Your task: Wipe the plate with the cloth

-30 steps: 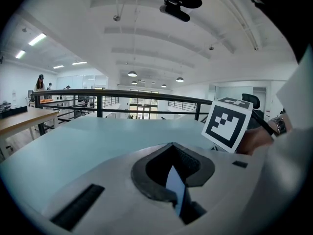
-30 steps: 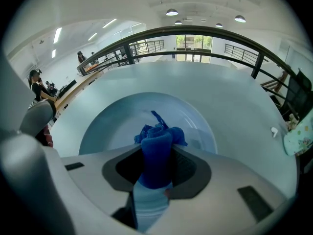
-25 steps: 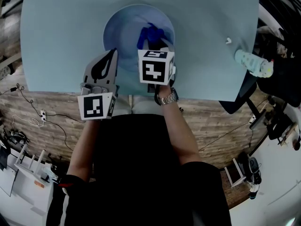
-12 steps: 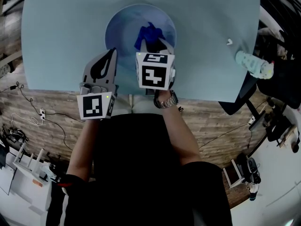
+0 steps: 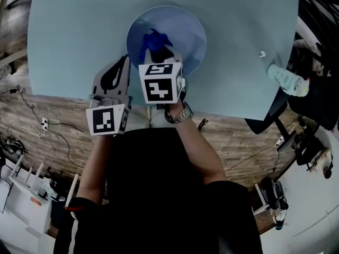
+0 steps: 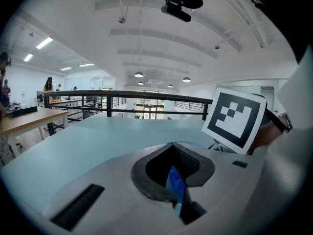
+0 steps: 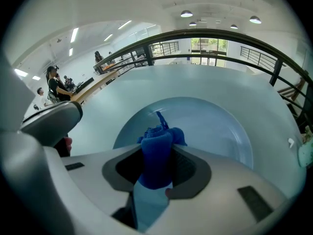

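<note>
A pale blue plate [image 5: 185, 30] lies on the light blue table [image 5: 74, 30] just ahead of me. My right gripper [image 5: 159, 54] reaches over the plate's near side and is shut on a bunched dark blue cloth [image 5: 152, 40], which rests on the plate's left half. In the right gripper view the cloth [image 7: 157, 153] sticks up between the jaws of the right gripper [image 7: 157, 173], with the plate [image 7: 215, 126] beyond. My left gripper [image 5: 126, 61] sits at the plate's left rim. In the left gripper view the left gripper [image 6: 177, 182] is shut with a thin blue edge pinched between its jaws.
A pale green-and-white bottle-like object [image 5: 286, 79] lies at the table's right edge, with a small white item [image 5: 261, 54] near it. The table's front edge [image 5: 63, 95] runs just under both grippers. Wooden floor with cables [image 5: 32, 126] lies below.
My right gripper has slid left with the cloth, from the plate's middle toward its left half. The left gripper has kept its place at the rim.
</note>
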